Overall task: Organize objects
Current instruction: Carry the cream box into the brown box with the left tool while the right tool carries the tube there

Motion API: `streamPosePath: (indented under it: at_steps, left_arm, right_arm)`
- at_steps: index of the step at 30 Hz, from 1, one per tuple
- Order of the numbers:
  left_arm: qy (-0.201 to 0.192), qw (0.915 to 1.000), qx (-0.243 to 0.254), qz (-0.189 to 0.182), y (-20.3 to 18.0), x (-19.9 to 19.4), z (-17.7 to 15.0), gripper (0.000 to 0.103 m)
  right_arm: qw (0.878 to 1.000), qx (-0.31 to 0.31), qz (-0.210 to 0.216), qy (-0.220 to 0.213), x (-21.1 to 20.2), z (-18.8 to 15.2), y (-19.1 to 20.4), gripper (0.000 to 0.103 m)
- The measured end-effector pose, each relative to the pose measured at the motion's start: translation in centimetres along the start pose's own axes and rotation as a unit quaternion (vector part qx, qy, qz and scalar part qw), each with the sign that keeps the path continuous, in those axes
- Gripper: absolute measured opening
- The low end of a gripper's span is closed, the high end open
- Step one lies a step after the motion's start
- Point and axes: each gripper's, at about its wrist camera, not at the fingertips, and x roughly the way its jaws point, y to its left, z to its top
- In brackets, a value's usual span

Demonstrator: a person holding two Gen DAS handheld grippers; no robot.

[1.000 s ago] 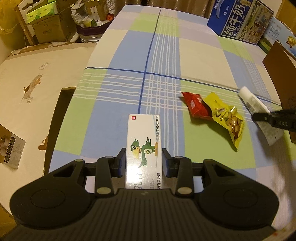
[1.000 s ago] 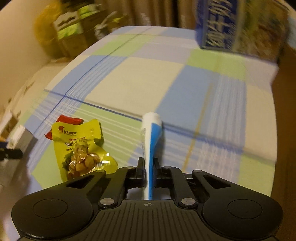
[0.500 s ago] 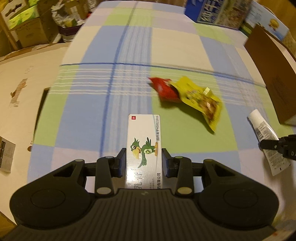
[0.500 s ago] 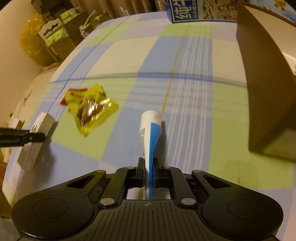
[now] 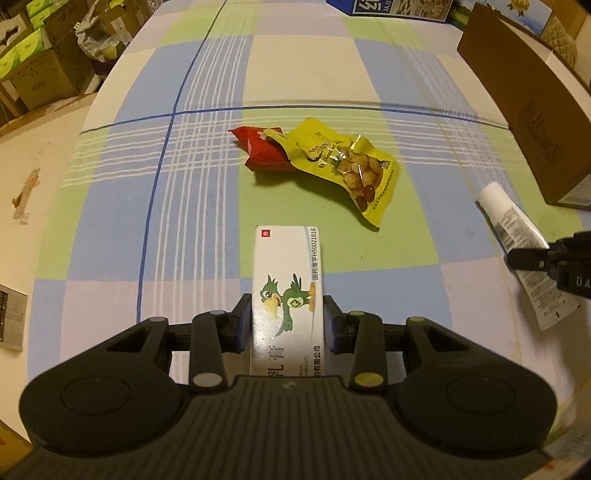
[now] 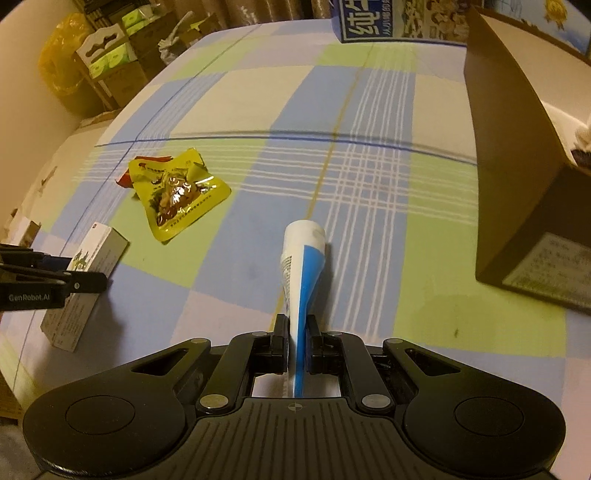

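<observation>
Over the checked-cloth surface, the left claw clamps an ointment box and the right claw pinches a tube by its thin crimp, which might slip short of the brown carton at right.

Plaid checked bedsheet, stacked cardboard boxes at left, curtains behind, dim warm light

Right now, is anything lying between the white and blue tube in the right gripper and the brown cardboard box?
Nothing visible does. The white and blue tube is clamped in the right gripper; only bare checked cloth separates it from the brown cardboard box.
</observation>
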Motion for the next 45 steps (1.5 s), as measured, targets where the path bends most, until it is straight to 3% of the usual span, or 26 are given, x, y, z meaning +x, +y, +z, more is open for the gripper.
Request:
streamPosePath:
  at_steps: [14, 27, 45]
  left_arm:
    - [-0.005, 0.9998, -0.007, 0.02, -1.2, 0.3, 0.2, 0.033]
    - [-0.017, 0.9997, 0.01, -0.013, -4.6, -1.3, 1.2, 0.033]
    - [-0.085, 0.9912, 0.059, -0.083, -13.9, -6.8, 6.6, 0.033]
  right_arm:
    - [1.0, -0.006, 0.01, -0.009, 0.3, 0.3, -0.3, 0.005]
    - [0.999, 0.007, 0.032, -0.026, -3.4, -0.5, -2.0, 0.004]
    - [0.991, 0.052, 0.046, -0.115, -13.3, -1.5, -7.8, 0.004]
